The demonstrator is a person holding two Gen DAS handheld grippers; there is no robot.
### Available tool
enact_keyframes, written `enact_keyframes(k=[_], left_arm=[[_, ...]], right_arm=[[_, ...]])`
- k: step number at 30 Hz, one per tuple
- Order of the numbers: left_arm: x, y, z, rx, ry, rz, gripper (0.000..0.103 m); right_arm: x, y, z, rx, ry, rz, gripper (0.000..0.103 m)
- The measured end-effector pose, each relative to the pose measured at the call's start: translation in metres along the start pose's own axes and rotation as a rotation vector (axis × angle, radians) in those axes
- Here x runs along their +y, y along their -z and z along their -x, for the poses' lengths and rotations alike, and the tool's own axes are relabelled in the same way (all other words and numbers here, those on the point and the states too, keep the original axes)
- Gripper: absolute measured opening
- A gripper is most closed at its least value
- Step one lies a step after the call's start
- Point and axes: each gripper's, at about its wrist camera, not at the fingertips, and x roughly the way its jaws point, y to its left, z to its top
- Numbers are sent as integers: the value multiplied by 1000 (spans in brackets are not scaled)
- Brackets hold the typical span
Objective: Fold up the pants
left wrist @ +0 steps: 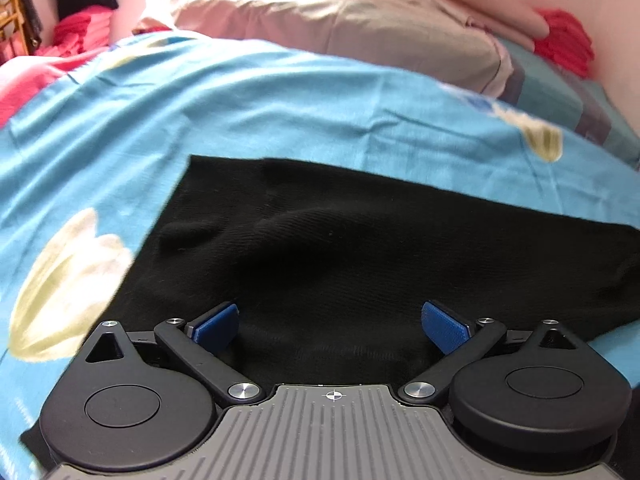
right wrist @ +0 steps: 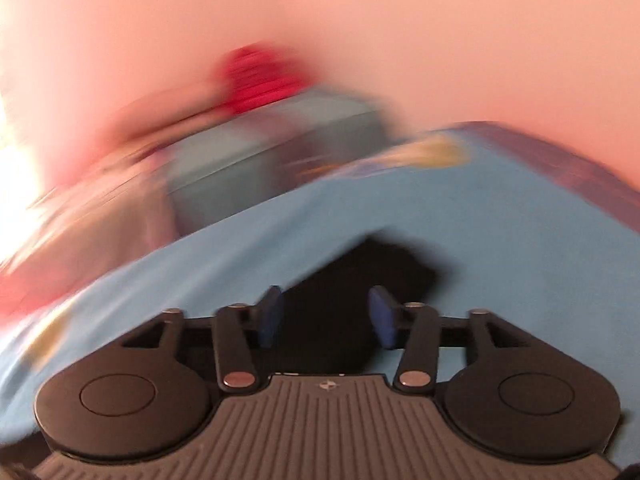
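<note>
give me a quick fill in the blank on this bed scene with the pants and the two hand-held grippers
1. The pants lying on the bed are ____ in colour.
2. The bedsheet under them is mostly ____ with pale flower prints.
3. The left hand-held gripper has its jaws ____, with nothing pinched between the pads.
4. The pads on the right hand-held gripper are ____ in colour.

Missing words: black; blue; open; blue
</note>
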Motion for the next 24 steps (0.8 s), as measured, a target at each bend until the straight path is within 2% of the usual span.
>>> enact_keyframes(k=[1,3,4,5,6,8,9,10,12,15,17,18,19,21,24], left_arm=[[4,4,8,-15,0,5,103],[13,13,21,-35,0,17,103],[20,18,25,-36,-5,21,103],[27,22,27,-28,-20,28,103],[35,27,30,-18,-41,40,103],[53,40,39,-13,-67,68,103],[61,44,45,-21,-60,79,103],[67,50,53,-38,-50,95,103],[74,62,68,-74,-10,115,103],[72,75,75,-97,34,97,103],[70,81,68,-84,-3,75,103],[70,83,66,-90,-22,65,103],[69,84,66,-97,-30,51,103],[69,85,67,-103,-26,46,103],[70,87,68,-107,-24,43,103]], right_arm=[[19,7,1,41,-82,62,75],[51,25,-5,168,-237,170,81],[63,36,-13,255,-296,217,80],[73,48,-22,335,-306,256,80],[80,57,-24,296,-244,300,79],[92,61,-20,243,-74,349,62],[98,58,-14,213,8,330,62],[106,57,-4,175,39,314,63],[134,59,21,117,-53,348,66],[202,76,46,163,-301,508,67],[256,96,61,231,-482,587,61],[285,110,67,273,-564,628,55],[307,120,71,303,-619,657,43],[352,143,72,372,-699,703,34],[408,174,55,446,-722,735,34]])
